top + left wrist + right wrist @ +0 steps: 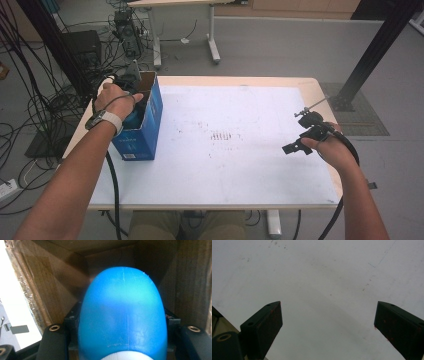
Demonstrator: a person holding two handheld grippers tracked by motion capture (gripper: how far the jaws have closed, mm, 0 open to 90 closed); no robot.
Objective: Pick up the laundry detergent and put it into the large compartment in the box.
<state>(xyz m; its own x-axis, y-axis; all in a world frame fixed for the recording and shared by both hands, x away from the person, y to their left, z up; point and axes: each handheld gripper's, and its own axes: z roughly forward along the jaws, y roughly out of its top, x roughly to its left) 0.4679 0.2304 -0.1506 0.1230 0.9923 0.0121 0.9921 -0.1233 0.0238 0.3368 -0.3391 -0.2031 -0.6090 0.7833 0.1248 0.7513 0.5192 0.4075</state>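
Note:
An open blue cardboard box (148, 125) stands at the left of the white table (225, 170). My left gripper (134, 106) reaches down into it under the person's hand. In the left gripper view, a rounded blue object with a white base (122, 312) sits between the jaws of my left gripper (123, 328), which is shut on it, with the box's brown inner walls (57, 285) all around. My right gripper (298, 136) hovers over the table's right side. Its jaws stand wide apart with nothing between them, above bare white tabletop (327, 277).
Faint dark marks (222, 136) dot the middle of the tabletop. Many black cables (35, 105) hang and lie left of the table. Another table's legs (212, 45) stand behind, and a black post with a foot plate (360, 75) rises at the far right.

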